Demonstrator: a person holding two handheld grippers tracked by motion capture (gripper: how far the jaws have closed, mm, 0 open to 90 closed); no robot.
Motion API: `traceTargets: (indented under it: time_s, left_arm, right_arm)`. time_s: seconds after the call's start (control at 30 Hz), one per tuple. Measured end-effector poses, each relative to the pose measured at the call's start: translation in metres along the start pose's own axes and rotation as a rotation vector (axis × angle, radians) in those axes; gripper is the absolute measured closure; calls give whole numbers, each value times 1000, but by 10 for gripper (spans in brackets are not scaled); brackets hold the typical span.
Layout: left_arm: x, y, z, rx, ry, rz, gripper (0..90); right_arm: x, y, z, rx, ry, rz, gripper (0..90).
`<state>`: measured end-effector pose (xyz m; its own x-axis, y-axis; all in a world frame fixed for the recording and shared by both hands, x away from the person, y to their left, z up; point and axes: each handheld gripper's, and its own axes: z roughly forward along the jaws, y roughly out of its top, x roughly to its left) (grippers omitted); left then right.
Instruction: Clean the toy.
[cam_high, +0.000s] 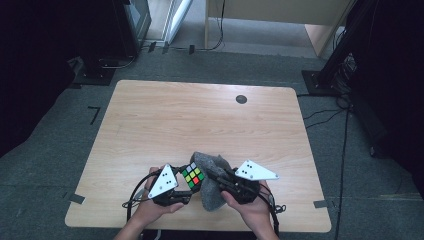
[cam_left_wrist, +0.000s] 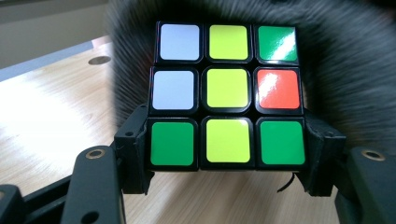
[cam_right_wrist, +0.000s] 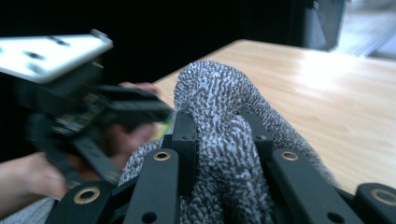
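Black left gripper (cam_left_wrist: 226, 184) clamps our multicoloured plastic puzzle cube (cam_left_wrist: 227, 95), right gripper (cam_right_wrist: 224, 135) pinching speckled grey cloth (cam_right_wrist: 219, 93), probably mid-wipe; next, rub gently.

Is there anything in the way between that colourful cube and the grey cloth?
Nothing visible. The left gripper clamps the cube by its bottom row, and the right gripper pinches the cloth. The cloth sits right behind the cube; whether they touch is unclear.
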<state>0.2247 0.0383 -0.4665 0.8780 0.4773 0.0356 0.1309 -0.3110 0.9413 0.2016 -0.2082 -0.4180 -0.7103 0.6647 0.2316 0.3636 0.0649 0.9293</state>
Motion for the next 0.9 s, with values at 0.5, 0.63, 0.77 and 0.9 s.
traceTargets:
  time_s: [0.5,0.63,0.77,0.9]
  left_arm:
    - [0,4,-4,-35,-21,-16,345]
    - [1,6,-7,-55,-22,-21,346]
    - [0,6,-4,-31,-1,-6,346]
    - [-2,7,-5,-34,-4,-5,346]
  right_arm:
    - [7,5,-3,-13,-5,-6,723]
    - [-13,-4,-2,12,-49,91,725]
    - [-8,-1,-4,6,-24,86,724]
    - [5,4,-6,-16,-18,19,723]
